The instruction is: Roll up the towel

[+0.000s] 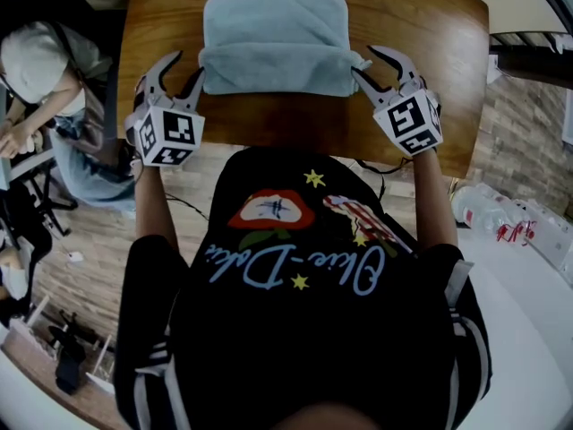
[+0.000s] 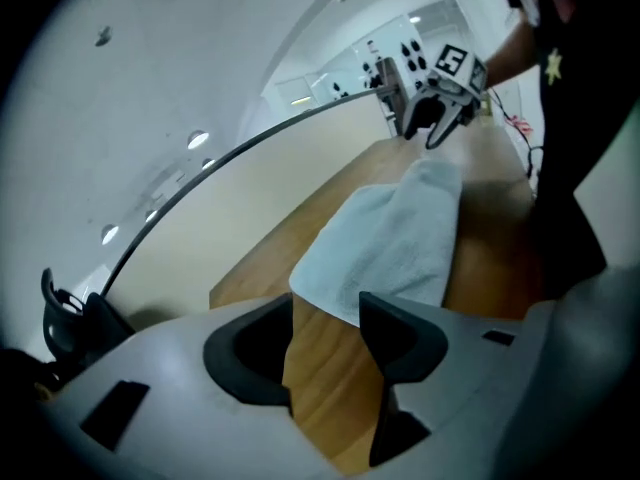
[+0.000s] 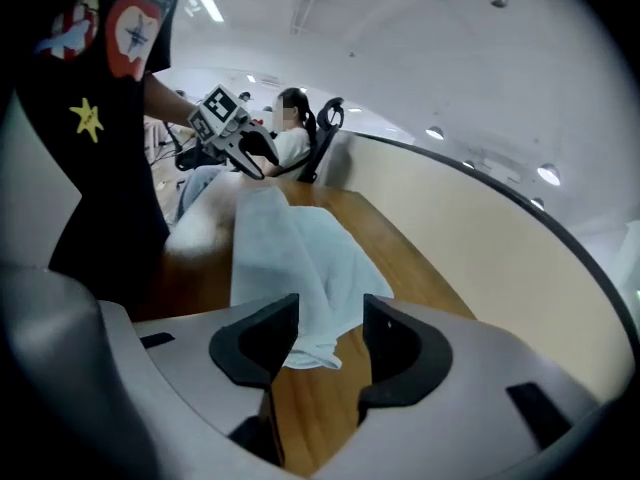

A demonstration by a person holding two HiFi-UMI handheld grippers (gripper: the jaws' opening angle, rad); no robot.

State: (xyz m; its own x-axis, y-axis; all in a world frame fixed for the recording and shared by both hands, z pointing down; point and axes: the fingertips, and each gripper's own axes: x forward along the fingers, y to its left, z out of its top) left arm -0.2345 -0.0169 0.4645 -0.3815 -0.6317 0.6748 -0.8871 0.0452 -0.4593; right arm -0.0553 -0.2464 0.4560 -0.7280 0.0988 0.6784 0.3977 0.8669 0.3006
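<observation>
A light blue towel [image 1: 276, 25] lies on the wooden table [image 1: 421, 34], its near edge turned over into a thick fold [image 1: 276, 72]. My left gripper [image 1: 186, 68] sits at the fold's left end, open and not touching it. In the left gripper view its jaws [image 2: 325, 318] frame bare wood, with the towel [image 2: 390, 238] just past them. At the fold's right end my right gripper [image 1: 369, 64] is open too. In the right gripper view the towel's corner [image 3: 305, 343] shows in the gap of the gripper [image 3: 330, 333], and the pads do not press on it.
The table's near edge runs just in front of my torso. A seated person [image 1: 36, 70] and a chair are off the table's left side. Plastic bottles [image 1: 501, 218] lie on a white surface at the right. A pale curved wall [image 3: 480, 238] borders the table's far side.
</observation>
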